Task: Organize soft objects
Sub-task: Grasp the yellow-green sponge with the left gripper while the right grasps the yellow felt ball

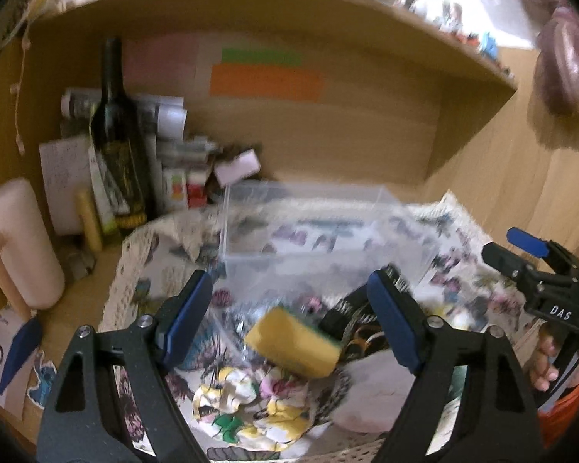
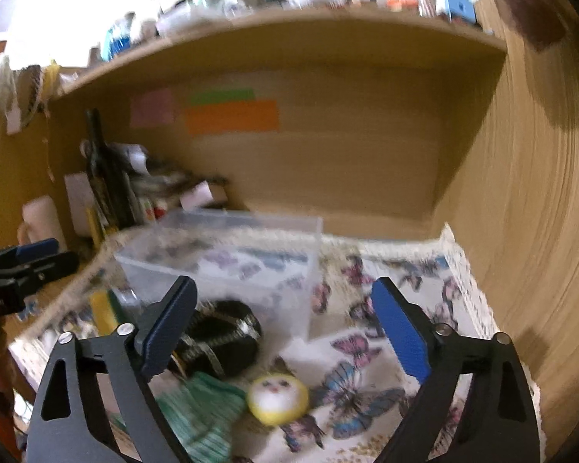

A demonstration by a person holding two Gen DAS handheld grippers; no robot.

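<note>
A clear plastic bin [image 1: 316, 231] stands on a butterfly-print cloth [image 2: 386, 281] inside a wooden desk nook; it also shows in the right wrist view [image 2: 227, 258]. My left gripper [image 1: 293, 312] is open and empty above a yellow-green sponge [image 1: 295, 341], a crumpled floral cloth [image 1: 251, 409] and a dark patterned fabric item [image 1: 351, 324]. My right gripper [image 2: 285, 328] is open and empty above a round yellow plush face [image 2: 278, 395], a green knitted cloth [image 2: 200, 409] and the dark fabric item [image 2: 220, 335]. The sponge [image 2: 104, 308] lies at the left there.
A dark bottle [image 1: 117, 131], boxes and papers [image 1: 173, 162] crowd the nook's back left. A white jug [image 1: 19, 243] stands at the left. Coloured sticky notes [image 1: 266, 77] are on the back wall. A wooden side panel [image 2: 529, 212] rises at the right.
</note>
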